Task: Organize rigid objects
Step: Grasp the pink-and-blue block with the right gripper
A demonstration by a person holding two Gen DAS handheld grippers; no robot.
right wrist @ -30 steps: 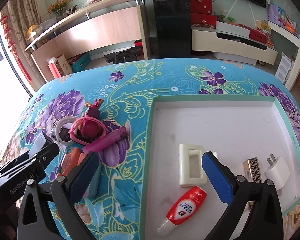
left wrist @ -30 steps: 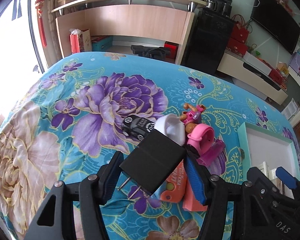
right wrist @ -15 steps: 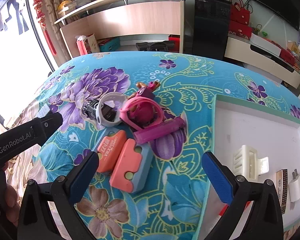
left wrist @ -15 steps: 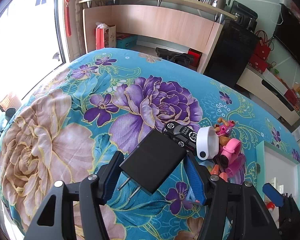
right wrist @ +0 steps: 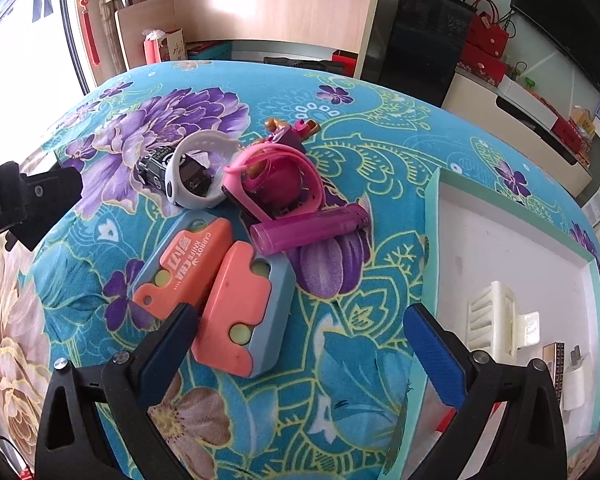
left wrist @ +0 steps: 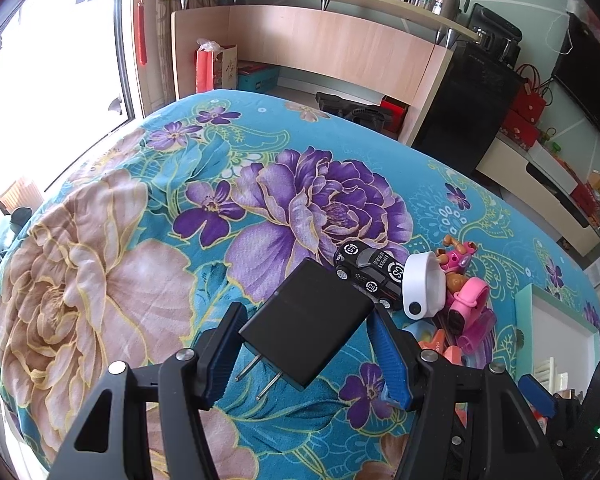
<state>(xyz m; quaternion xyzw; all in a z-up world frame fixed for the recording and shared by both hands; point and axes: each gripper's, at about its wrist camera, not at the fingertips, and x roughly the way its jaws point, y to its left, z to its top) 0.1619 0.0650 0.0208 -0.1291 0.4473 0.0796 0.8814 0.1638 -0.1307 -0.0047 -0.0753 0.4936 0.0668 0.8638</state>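
My left gripper (left wrist: 306,344) is shut on a black plug adapter (left wrist: 306,322), held above the flowered cloth with its prongs pointing down-left. My right gripper (right wrist: 300,336) is open and empty, low over two coral-and-blue toy knives (right wrist: 236,304). Beyond them lie a purple tube (right wrist: 308,226), a pink watch (right wrist: 276,182), a white watch (right wrist: 192,176), a black toy car (left wrist: 370,272) and a small pup figure (right wrist: 290,132). The green-rimmed white tray (right wrist: 432,240) is at the right.
The tray holds a cream hair clip (right wrist: 496,316), a patterned box (right wrist: 554,364) and a white plug (right wrist: 574,384). The left gripper's body (right wrist: 24,200) shows at the left edge of the right wrist view. A desk and black cabinet stand beyond the table.
The left gripper has moved left, away from the pile, carrying the black adapter. The right gripper has swung from over the tray to over the toy knives.
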